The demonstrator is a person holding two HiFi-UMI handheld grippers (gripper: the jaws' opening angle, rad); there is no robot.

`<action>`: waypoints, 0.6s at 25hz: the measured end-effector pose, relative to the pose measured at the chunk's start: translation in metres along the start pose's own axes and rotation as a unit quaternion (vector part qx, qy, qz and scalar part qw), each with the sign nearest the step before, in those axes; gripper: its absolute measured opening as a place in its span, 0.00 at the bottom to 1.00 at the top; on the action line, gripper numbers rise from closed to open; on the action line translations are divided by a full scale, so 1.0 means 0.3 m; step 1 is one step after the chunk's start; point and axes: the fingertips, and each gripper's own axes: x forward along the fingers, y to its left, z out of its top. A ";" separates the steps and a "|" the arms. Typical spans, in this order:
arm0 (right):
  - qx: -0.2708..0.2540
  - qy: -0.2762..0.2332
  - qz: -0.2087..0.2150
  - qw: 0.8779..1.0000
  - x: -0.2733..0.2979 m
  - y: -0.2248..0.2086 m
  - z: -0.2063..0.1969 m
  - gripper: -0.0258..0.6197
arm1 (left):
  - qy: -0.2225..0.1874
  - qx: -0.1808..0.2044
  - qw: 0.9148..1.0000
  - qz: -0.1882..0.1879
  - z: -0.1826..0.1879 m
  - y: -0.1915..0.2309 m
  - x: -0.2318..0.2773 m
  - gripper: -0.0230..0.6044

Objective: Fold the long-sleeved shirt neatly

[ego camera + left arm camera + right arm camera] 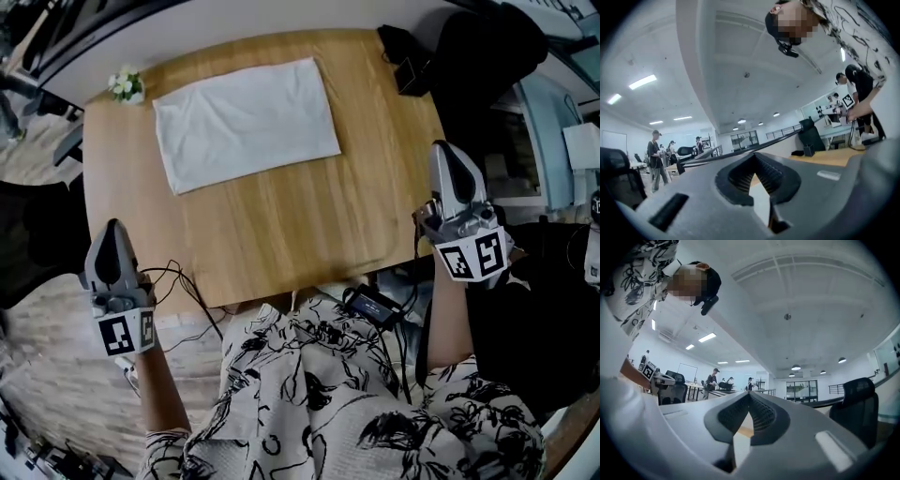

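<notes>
Already the shirt [246, 122] lies folded on the bench [281, 225], well ahead of both jaws. Left gripper [112, 234] and right gripper [450, 159] are closed and empty; a careless sweep across could rumple it.

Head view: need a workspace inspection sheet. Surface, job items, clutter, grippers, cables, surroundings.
Surface: wooden table, mostly bare.
Job's things: white shirt, folded to a flat rectangle on the far left part of the table.
Clutter: small flower bunch at the far left corner; black box at the far right corner.
Grippers: left gripper and right gripper held off the table, fingers shut, empty.
Cables: black cables and a black adapter by the near edge.
Surroundings: open office; people standing; black chair.
</notes>
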 end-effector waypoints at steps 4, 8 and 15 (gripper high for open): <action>0.002 -0.012 -0.020 1.000 -0.091 0.001 0.101 0.06 | -0.048 -0.034 0.997 0.045 0.145 -0.006 -0.130 0.04; 0.003 -0.014 -0.031 0.999 -0.165 0.015 0.156 0.06 | -0.052 -0.091 0.991 0.087 0.212 -0.025 -0.247 0.04; -0.003 -0.006 -0.049 0.999 -0.298 0.066 0.215 0.06 | -0.042 -0.124 0.983 0.129 0.226 0.001 -0.468 0.04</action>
